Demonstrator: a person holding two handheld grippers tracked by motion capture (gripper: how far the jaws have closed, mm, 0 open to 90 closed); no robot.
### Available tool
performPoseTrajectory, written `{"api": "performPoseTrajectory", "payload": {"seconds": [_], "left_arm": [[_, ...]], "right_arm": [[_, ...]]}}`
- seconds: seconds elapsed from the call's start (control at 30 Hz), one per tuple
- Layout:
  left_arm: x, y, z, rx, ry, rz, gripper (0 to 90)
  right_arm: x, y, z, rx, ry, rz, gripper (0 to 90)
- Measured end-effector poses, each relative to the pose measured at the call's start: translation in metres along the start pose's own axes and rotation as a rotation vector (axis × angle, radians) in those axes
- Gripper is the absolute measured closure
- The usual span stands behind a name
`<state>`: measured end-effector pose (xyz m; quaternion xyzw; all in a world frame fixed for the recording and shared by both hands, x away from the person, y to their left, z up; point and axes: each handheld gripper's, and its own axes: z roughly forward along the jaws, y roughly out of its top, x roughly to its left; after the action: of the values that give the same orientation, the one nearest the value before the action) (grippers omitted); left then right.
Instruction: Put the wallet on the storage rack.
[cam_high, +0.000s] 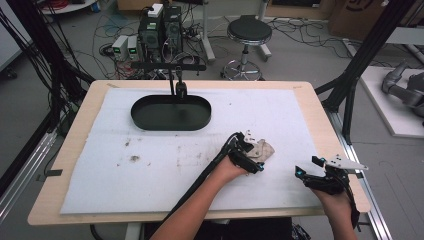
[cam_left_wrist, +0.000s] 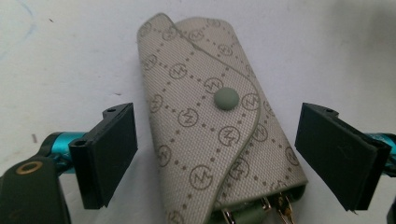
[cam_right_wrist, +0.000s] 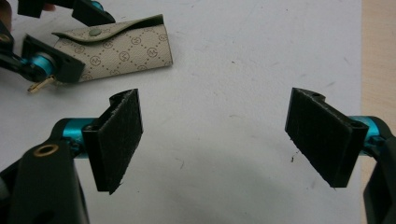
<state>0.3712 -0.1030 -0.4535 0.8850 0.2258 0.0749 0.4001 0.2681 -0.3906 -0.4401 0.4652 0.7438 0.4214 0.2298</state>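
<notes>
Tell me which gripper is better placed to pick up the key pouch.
Left. The left gripper is open with its jaws on either side of the key pouch; the right gripper is open over bare mat.

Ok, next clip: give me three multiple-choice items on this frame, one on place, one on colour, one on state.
1. Where is the key pouch?
A. in the black tray
B. between the left claw's open jaws
C. on the stool

2. What colour is the pouch's snap button?
A. red
B. grey-green
C. yellow

3. How is the right claw?
A. shut on the pouch
B. open over the bare white mat
C. shut on a key

B: the left gripper view shows a jaw on each side of the pouch, neither touching it.
B: the snap reads grey-green.
B: the right gripper view shows wide jaws with mat between them.
</notes>
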Motion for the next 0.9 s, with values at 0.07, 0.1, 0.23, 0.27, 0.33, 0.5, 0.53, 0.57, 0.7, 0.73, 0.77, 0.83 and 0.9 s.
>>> {"api": "performPoseTrajectory", "payload": {"seconds": [0.07, 0.1, 0.23, 0.27, 0.33, 0.5, 0.53, 0.57, 0.7, 0.73, 0.77, 0.83, 0.9], "left_arm": [[-0.005, 0.001, 0.001, 0.018, 0.031, 0.041, 12.9], [-0.005, 0.001, 0.001, 0.018, 0.034, 0.043, 12.7], [-0.005, 0.001, 0.001, 0.019, 0.033, 0.042, 13.0], [-0.005, 0.001, 0.001, 0.018, 0.033, 0.042, 13.5], [-0.005, 0.000, 0.000, 0.011, 0.031, 0.045, 16.9], [-0.003, -0.002, -0.004, -0.012, 0.012, 0.054, 31.9], [-0.003, -0.002, -0.005, -0.011, 0.009, 0.056, 33.2], [-0.004, -0.001, -0.005, -0.012, 0.013, 0.069, 34.2], [-0.003, -0.001, -0.011, 0.008, 0.030, 0.102, 35.6], [-0.002, -0.001, -0.013, 0.005, 0.032, 0.098, 35.7], [-0.001, -0.001, -0.017, 0.004, 0.034, 0.098, 35.7], [0.005, -0.002, -0.025, -0.005, 0.037, 0.096, 35.8], [0.011, -0.003, -0.036, -0.027, 0.039, 0.088, 35.8]], "right_arm": [[0.000, 0.000, 0.000, 0.001, 0.000, -0.001, 19.4], [0.000, 0.000, 0.000, -0.001, 0.001, -0.001, 19.4], [0.000, 0.000, 0.000, -0.002, 0.000, -0.003, 19.4], [0.000, 0.000, 0.000, 0.001, -0.001, 0.001, 19.4], [0.000, 0.000, 0.000, -0.001, 0.000, -0.005, 19.4], [0.000, 0.000, 0.001, -0.002, -0.002, -0.004, 19.4], [0.000, 0.000, 0.001, 0.000, -0.001, -0.005, 19.4], [0.000, 0.001, 0.001, -0.002, 0.001, -0.004, 19.4], [0.001, 0.001, 0.002, 0.005, 0.002, -0.008, 19.4], [0.001, 0.002, 0.003, 0.001, 0.002, -0.012, 19.4], [0.001, 0.002, 0.004, 0.001, 0.005, -0.008, 19.4], [0.001, 0.002, 0.005, 0.000, 0.003, -0.014, 19.4], [0.002, 0.003, 0.006, 0.002, 0.008, -0.016, 19.4]]}}
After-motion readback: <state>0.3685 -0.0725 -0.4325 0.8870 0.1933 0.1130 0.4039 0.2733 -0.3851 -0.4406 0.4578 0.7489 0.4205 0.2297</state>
